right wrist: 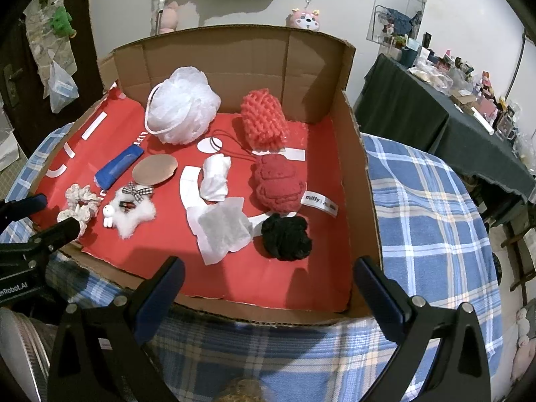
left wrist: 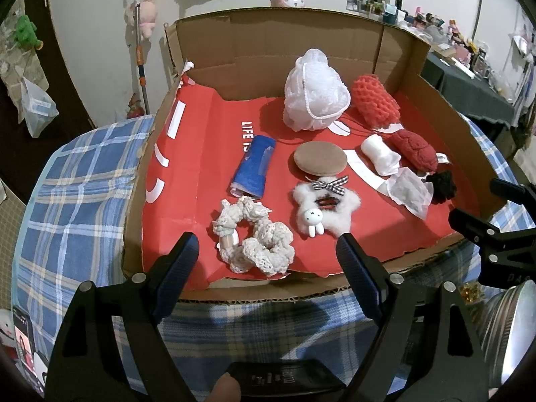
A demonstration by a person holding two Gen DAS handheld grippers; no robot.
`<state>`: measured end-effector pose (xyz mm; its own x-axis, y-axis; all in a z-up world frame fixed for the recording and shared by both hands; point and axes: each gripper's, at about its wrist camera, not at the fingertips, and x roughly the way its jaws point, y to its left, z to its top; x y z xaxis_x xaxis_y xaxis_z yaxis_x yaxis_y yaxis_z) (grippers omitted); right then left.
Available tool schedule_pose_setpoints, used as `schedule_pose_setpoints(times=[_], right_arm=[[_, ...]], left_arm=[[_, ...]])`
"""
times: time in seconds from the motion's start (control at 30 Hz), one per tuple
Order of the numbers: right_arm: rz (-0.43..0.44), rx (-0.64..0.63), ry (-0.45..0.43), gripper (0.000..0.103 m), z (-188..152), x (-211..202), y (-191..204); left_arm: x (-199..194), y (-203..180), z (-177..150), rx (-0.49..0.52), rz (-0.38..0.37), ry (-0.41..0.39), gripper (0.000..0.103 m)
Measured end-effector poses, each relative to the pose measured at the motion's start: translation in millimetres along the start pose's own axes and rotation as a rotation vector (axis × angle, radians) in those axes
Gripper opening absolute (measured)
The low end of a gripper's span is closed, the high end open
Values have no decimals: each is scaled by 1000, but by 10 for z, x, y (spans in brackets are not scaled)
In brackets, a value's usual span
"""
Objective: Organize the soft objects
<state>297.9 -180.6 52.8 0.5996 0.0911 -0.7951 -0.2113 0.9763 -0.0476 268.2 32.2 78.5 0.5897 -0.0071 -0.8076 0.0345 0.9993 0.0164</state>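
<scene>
Soft objects lie on red paper in a low cardboard box [left wrist: 301,50] [right wrist: 358,184]. I see a white bath pouf [left wrist: 315,90] [right wrist: 182,114], a coral mesh sponge [left wrist: 377,102] [right wrist: 264,122], a dark red knit piece [left wrist: 415,150] [right wrist: 278,184], a black scrunchie [left wrist: 444,184] [right wrist: 286,238], a blue roll [left wrist: 253,167] [right wrist: 117,167], a tan round pad [left wrist: 320,162] [right wrist: 154,169], a fluffy white star clip [left wrist: 325,207] [right wrist: 132,212] and a cream lace scrunchie [left wrist: 254,238] [right wrist: 80,206]. My left gripper [left wrist: 268,254] is open just before the lace scrunchie. My right gripper [right wrist: 269,281] is open near the black scrunchie.
A white cloth roll [right wrist: 216,177] and a translucent pouch [right wrist: 221,231] lie mid-box. The box sits on a blue plaid cloth [right wrist: 425,221]. A cluttered dark table [right wrist: 452,107] stands at right. A metal lid [left wrist: 512,328] is at lower right of the left wrist view.
</scene>
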Motion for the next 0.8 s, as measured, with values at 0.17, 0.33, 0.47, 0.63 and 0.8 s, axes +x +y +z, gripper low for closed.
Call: schedule_pose_setpoints(times=[0.17,0.33,0.47,0.63,0.8], right_arm=[[-6,-5,0,103,-3,4,2],[-8,-10,0,103,-6,3,8],[-8,-10,0,103,-7,2,11],[-8,-9,0,103,-6,3,12],[-11,-11,-1,103,-10,2,12]], left_arm=[[-1,1,1,-1,1,-2,84],[-10,-8,-2,7,3,-7,84],[-23,-30,-3,23,6,-13,84],[-28,-39,-5,27,8,-18,84],[-29,-39,-8,26,7,-20,84]])
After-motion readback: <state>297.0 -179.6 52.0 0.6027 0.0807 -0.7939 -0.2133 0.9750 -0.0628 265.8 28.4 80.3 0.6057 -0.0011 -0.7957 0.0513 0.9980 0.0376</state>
